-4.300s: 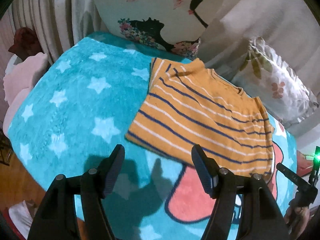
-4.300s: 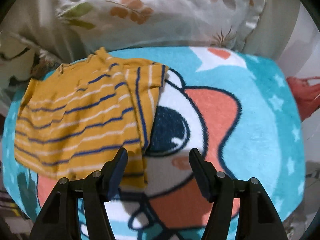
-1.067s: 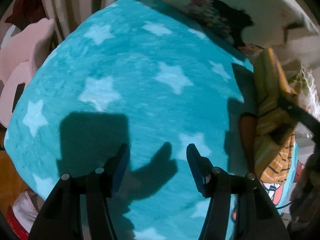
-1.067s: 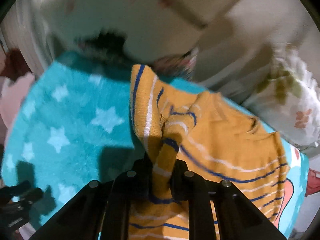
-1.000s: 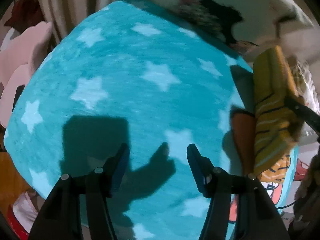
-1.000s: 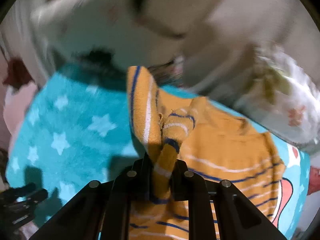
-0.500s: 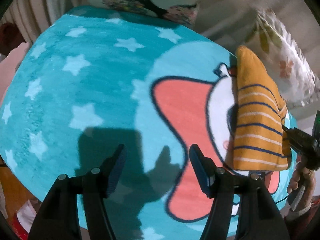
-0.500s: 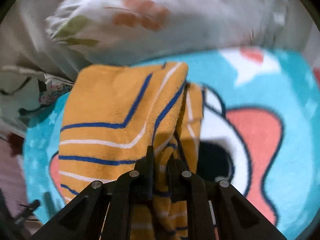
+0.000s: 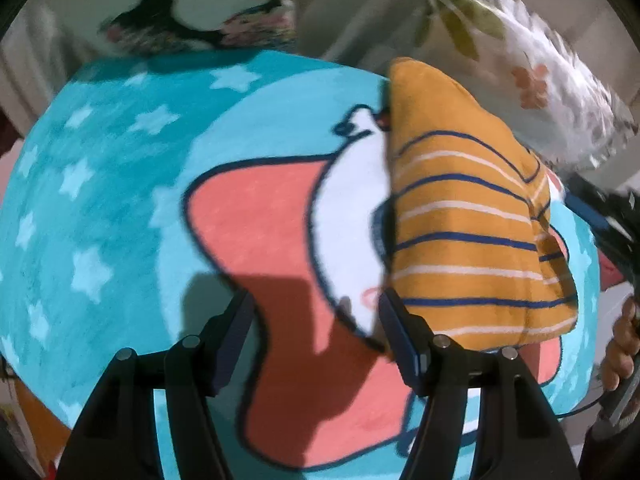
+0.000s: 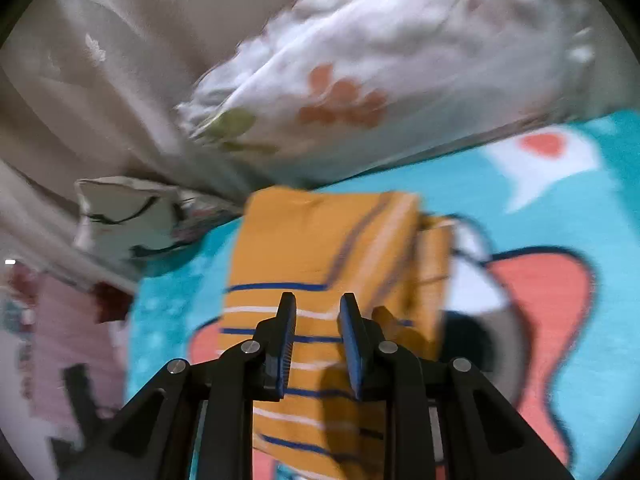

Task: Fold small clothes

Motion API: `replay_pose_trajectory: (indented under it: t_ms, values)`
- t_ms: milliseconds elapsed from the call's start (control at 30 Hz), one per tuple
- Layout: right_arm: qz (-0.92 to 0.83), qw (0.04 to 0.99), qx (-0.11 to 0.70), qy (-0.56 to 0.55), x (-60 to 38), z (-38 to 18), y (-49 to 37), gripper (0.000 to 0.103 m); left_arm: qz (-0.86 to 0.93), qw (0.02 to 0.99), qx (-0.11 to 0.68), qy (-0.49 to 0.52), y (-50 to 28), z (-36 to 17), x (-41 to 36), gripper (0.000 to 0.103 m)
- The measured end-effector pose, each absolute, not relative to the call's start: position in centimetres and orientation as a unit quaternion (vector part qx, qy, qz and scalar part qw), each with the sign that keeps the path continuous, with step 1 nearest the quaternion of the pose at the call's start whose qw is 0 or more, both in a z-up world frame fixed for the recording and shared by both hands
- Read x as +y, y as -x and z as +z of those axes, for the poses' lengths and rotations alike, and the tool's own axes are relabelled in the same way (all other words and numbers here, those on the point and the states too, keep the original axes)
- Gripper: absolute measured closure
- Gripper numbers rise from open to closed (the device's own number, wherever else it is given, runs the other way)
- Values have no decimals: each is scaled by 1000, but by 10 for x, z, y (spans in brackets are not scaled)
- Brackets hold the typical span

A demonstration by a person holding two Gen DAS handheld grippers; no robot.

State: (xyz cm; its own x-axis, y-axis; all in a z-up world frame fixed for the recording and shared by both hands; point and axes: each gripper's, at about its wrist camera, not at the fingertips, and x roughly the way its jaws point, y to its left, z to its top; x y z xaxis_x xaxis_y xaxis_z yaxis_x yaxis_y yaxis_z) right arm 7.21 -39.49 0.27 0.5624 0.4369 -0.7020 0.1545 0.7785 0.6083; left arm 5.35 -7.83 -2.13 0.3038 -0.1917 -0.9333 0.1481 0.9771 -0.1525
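A small orange shirt (image 9: 472,232) with blue and white stripes lies folded into a narrow stack on the teal star blanket (image 9: 100,200), over its cartoon print. My left gripper (image 9: 316,308) is open above the red patch, with nothing between its fingers; the shirt's near corner sits just right of its right finger (image 9: 396,320). In the right wrist view my right gripper (image 10: 318,304) hovers over the shirt (image 10: 320,240). Its jaws are opening, a narrow gap shows striped cloth lying below, and the pads press on nothing. A hand (image 9: 620,340) holds that gripper at the right edge.
A white floral pillow (image 10: 360,80) lies behind the shirt, and a pillow with a black silhouette print (image 9: 180,12) lies at the back left. Beige curtain folds (image 10: 100,80) hang behind. Pink soft things (image 10: 68,340) sit beyond the blanket's left edge.
The right gripper carried the pinched shirt fold across to the right, laid it over the rest and parted its jaws. The left gripper swept across the blanket toward the shirt.
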Motion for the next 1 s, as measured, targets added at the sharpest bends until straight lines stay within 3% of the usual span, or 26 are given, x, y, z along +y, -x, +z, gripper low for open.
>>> replay_pose_trajectory:
  t_ms: [167, 333, 433, 567, 800, 1000]
  values:
    - [-3, 821, 524, -227, -388, -41, -101, 82, -114, 812, 572, -4, -50, -12, -105, 38]
    - [-36, 806, 525, -272, -412, -43, -93, 81, -104, 823, 557, -39, -44, -4, -112, 34]
    - [-36, 817, 511, -265, -409, -22, -71, 75, -94, 827, 550, -61, -43, -4, -116, 34]
    - [-14, 832, 500, -239, -396, -3, -45, 75, -89, 830, 546, -76, -39, -4, -124, 34]
    - [14, 813, 529, -244, -383, -34, -29, 74, -93, 830, 544, -82, -29, -2, -135, 34]
    - [18, 807, 536, -246, -389, -40, -27, 64, -95, 828, 547, -83, -25, -5, -141, 34]
